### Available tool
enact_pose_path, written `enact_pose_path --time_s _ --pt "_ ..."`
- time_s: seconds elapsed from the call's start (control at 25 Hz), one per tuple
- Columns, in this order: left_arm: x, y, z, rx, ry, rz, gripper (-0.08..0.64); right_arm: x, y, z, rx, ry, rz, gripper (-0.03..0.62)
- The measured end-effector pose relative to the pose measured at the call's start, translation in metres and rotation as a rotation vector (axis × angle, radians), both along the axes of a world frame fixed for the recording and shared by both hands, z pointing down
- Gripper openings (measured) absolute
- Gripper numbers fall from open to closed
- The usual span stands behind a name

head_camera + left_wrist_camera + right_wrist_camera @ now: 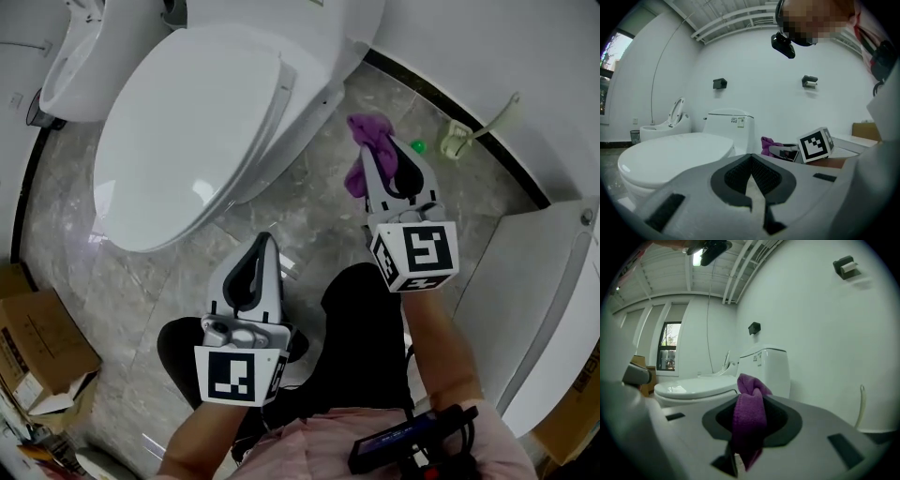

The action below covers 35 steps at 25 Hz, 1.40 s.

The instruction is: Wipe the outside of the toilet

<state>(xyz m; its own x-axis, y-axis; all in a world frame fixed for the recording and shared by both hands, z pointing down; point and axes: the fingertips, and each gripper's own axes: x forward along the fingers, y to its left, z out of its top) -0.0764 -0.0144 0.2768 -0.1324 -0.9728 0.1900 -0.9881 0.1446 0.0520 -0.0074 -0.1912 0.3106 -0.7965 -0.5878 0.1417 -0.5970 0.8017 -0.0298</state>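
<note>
The toilet (187, 141) is white, smooth and very shiny. The cloth (373, 131) is purple and fuzzy. The floor (309, 211) looks like grey stone, polished and a bit shiny. The cardboard box (37, 342) is brown and dull. The left gripper (264, 242) is dull grey plastic with bumpy black pads (764, 176).

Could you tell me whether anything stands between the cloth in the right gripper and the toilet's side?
Nothing visible does: the right gripper holds the purple cloth beside the toilet, with only bare floor between them.
</note>
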Motion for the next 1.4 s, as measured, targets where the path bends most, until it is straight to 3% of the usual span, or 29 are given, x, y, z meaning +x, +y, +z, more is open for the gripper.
enact_pose_path --time_s 0.24,0.4,0.8,1.04,1.4 --pt "-0.007 0.008 0.055 0.008 -0.024 -0.024 0.008 -0.011 -0.024 0.059 0.018 -0.039 -0.002 0.107" --pt "-0.009 0.013 0.078 -0.006 0.019 -0.069 0.008 -0.015 -0.045 0.085 -0.006 -0.038 -0.012 0.106" --pt "-0.016 0.022 0.074 -0.032 -0.020 -0.123 0.008 -0.052 -0.104 0.093 -0.015 -0.094 -0.059 0.107" --pt "-0.024 0.039 0.072 -0.046 -0.036 -0.165 0.008 -0.085 -0.108 0.100 -0.001 -0.084 -0.099 0.107" --pt "-0.025 0.042 0.068 -0.038 -0.046 -0.161 0.008 -0.103 -0.101 0.123 -0.109 -0.108 -0.162 0.104"
